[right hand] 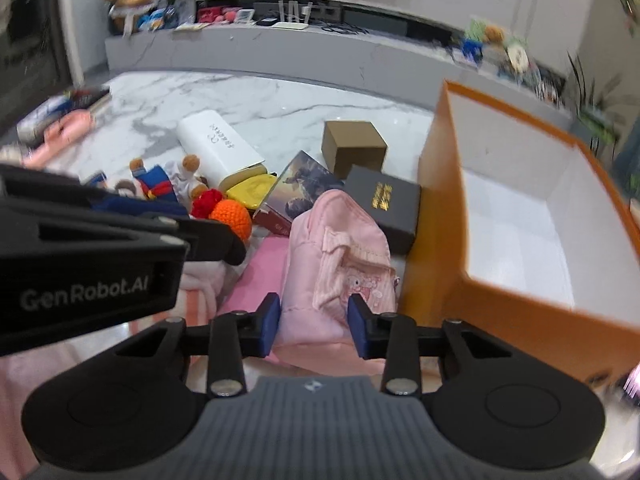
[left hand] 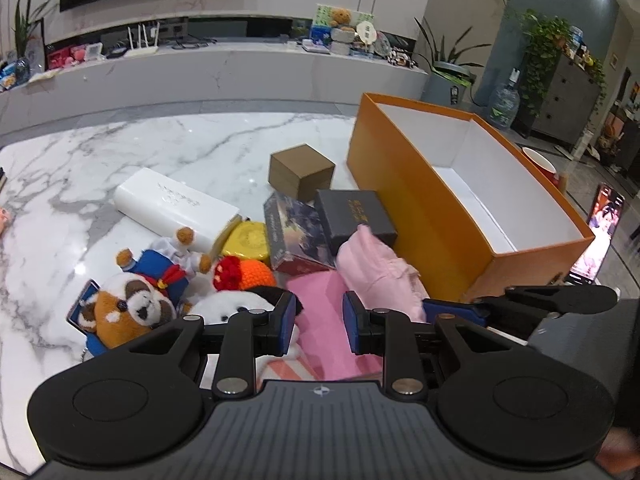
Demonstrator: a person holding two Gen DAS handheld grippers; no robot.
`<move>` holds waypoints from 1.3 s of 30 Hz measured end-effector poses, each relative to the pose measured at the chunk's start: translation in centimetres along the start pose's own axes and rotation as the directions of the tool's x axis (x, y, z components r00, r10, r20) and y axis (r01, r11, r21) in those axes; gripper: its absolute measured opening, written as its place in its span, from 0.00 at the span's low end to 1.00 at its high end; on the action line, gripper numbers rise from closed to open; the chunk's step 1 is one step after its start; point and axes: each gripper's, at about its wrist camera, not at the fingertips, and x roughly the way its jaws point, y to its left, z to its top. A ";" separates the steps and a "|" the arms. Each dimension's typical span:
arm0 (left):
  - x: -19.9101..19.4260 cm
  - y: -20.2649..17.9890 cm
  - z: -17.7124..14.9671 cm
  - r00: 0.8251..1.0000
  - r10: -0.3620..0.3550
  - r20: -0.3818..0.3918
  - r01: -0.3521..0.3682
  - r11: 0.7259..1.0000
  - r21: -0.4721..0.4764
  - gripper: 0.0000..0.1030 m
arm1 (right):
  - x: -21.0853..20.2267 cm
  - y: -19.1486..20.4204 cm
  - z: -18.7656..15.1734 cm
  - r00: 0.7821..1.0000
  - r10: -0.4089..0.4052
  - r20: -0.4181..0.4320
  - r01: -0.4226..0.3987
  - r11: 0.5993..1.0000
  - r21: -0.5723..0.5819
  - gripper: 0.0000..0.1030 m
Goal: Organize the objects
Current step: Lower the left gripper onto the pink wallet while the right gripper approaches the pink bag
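Right wrist view shows the one clear piece of writing: "GenRobot.AI" in pale letters on the black body of the left gripper (right hand: 208, 236), which crosses the left of that picture. A dark grey box (right hand: 384, 204) carries gold characters on its lid, and a white box (right hand: 218, 148) has dark writing on top; neither is sharp enough to read.

The right gripper (right hand: 314, 326) has its blue pads partly apart with the near end of a pink pouch (right hand: 340, 260) between them. Its left pad (right hand: 269, 324) sits at the pouch's edge; the other pad stands in front of the fabric, and whether either presses on it cannot be told. The pouch lies on a pink cloth (right hand: 260, 268), just beside the wall of an open orange box (right hand: 436, 200) with a white inside.

Left wrist view shows the left gripper (left hand: 320, 322) with its pads narrowly apart over the pink cloth (left hand: 320, 304), nothing gripped between them. A white plush (left hand: 236, 306) lies just beside its left pad, next to a raccoon plush (left hand: 132, 308). The orange box (left hand: 420, 208) stands to the right on the marble table (left hand: 100, 152).
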 end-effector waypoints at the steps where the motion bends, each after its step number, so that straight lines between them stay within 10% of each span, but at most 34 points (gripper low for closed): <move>1: 0.1 0.1 0.0 1.000 -0.007 -0.006 0.007 1.000 -0.005 0.30 | -0.3 -0.5 -0.1 1.000 0.014 -0.004 -0.014 0.999 0.038 0.37; 10: 1.3 -0.9 0.0 0.996 -0.039 -0.086 0.042 0.998 0.036 0.30 | -2.8 -6.7 -1.5 0.982 0.189 -0.015 -0.167 0.897 0.410 0.37; 21: 6.7 -1.3 1.1 0.956 -0.017 -0.294 0.016 1.000 -0.008 0.42 | -3.5 -6.1 -0.8 0.997 0.083 0.000 -0.080 0.955 0.284 0.47; 30: 8.5 -0.9 1.6 0.953 0.036 -0.302 -0.053 0.997 -0.048 0.73 | -3.4 -6.9 -0.7 0.995 0.095 0.015 -0.095 0.950 0.296 0.42; 39: 9.6 -1.6 1.8 0.950 0.059 -0.306 -0.063 0.998 -0.001 0.80 | -3.2 -7.2 -0.9 0.996 0.090 0.022 -0.092 0.947 0.306 0.43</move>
